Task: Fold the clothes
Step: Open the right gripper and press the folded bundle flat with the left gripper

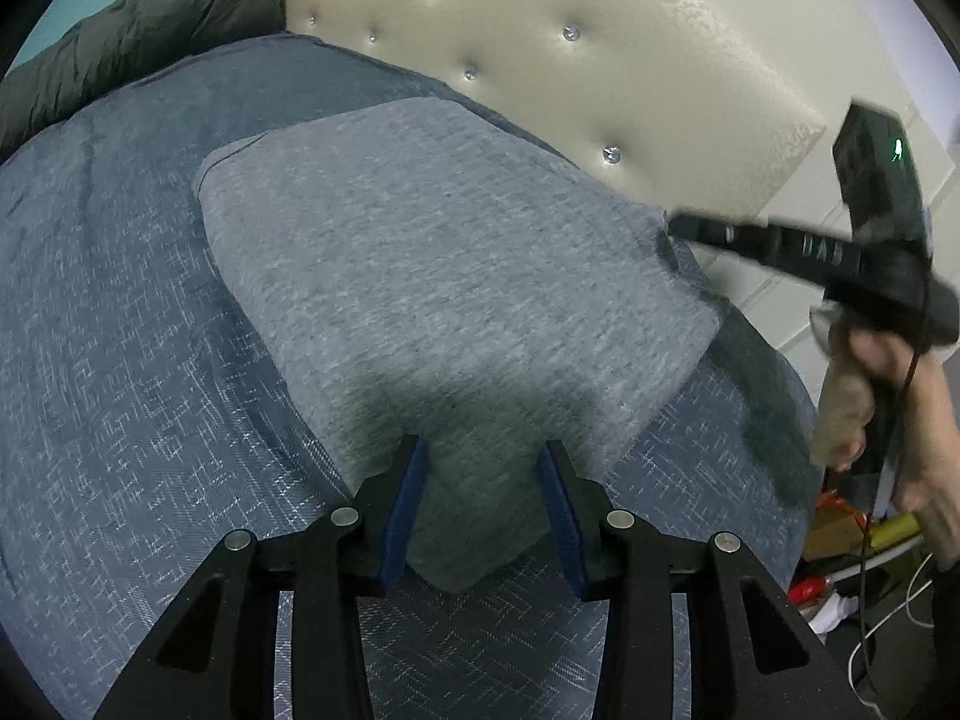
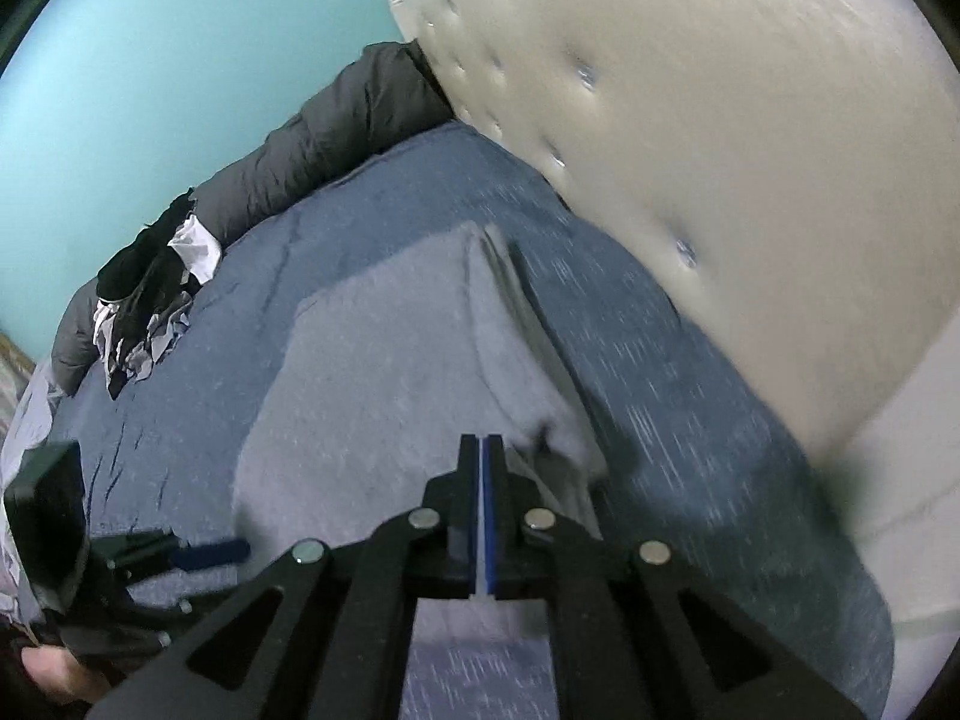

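Note:
A folded grey garment [image 1: 432, 264] lies flat on the blue bedspread [image 1: 120, 330]. My left gripper [image 1: 483, 456] stands open with the garment's near corner lying between its blue pads [image 1: 402, 516], which stay apart from each other. My right gripper [image 2: 480, 438] is shut, its pads pressed together at the garment's [image 2: 384, 372] far right edge with a thin pale strip of cloth between them. In the left wrist view the right gripper [image 1: 669, 222] reaches in from the right, blurred, its tip at that corner. The right wrist view shows the left gripper [image 2: 210, 552] at the lower left.
A cream tufted headboard [image 1: 570, 60] runs along the bed's far side. A dark puffy jacket [image 1: 150, 30] lies at the back left, with a heap of dark and white clothes [image 2: 150, 300] beside it. Boxes and cables [image 1: 852, 540] clutter the floor past the bed's right edge.

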The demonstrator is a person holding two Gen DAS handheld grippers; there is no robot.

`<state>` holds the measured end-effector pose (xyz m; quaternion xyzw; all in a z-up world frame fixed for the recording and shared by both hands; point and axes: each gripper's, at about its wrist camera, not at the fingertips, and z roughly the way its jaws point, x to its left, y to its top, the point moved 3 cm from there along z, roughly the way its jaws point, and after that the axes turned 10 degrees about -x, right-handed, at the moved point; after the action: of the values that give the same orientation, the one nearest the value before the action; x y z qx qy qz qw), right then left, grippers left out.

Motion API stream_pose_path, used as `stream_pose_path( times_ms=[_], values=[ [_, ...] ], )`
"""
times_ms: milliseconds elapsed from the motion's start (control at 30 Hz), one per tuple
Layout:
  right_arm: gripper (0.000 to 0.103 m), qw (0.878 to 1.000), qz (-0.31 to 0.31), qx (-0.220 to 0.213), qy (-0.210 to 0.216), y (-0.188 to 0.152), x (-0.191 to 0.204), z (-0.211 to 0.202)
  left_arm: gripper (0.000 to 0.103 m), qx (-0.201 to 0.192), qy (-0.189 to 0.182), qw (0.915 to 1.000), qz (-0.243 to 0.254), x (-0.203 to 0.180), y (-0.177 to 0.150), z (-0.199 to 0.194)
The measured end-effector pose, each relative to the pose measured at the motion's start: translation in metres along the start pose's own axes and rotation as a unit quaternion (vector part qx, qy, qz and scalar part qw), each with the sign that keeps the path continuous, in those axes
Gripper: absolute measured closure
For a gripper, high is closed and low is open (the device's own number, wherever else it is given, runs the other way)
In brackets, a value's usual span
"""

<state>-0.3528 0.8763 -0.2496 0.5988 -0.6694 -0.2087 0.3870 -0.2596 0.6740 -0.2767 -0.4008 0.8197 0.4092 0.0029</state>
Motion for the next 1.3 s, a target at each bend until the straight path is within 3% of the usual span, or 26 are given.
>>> stream_pose_path(
  times_ms=[167,367,600,767,1000,1300],
  values=[
    [0.103,0.998,0.014,0.044,-0.050,-0.002,-0.015,0.037,0.061,-0.001,-0.006,1.0000,0.006,-0.006,-0.009,-0.001],
    [0.103,0.994,0.051,0.063,-0.066,-0.019,-0.034,0.061,0.061,-0.004,-0.009,0.9999,0.011,-0.005,-0.011,0.004],
    [0.103,0.998,0.054,0.012,-0.043,-0.006,-0.018,0.016,0.061,0.000,-0.006,0.9997,0.025,-0.005,-0.009,-0.005],
    [0.103,0.999,0.034,0.006,-0.016,-0.035,0.000,-0.013,0.061,-0.001,-0.003,0.9996,0.028,-0.007,-0.014,-0.007],
    [0.103,0.997,0.052,0.035,-0.037,-0.087,-0.015,0.006,0.061,-0.004,0.005,0.9996,0.029,-0.008,-0.021,-0.006],
    [0.103,0.997,0.067,-0.004,-0.038,-0.074,-0.008,-0.019,0.061,-0.010,0.014,0.9995,0.028,-0.012,-0.012,-0.023]
  ],
)
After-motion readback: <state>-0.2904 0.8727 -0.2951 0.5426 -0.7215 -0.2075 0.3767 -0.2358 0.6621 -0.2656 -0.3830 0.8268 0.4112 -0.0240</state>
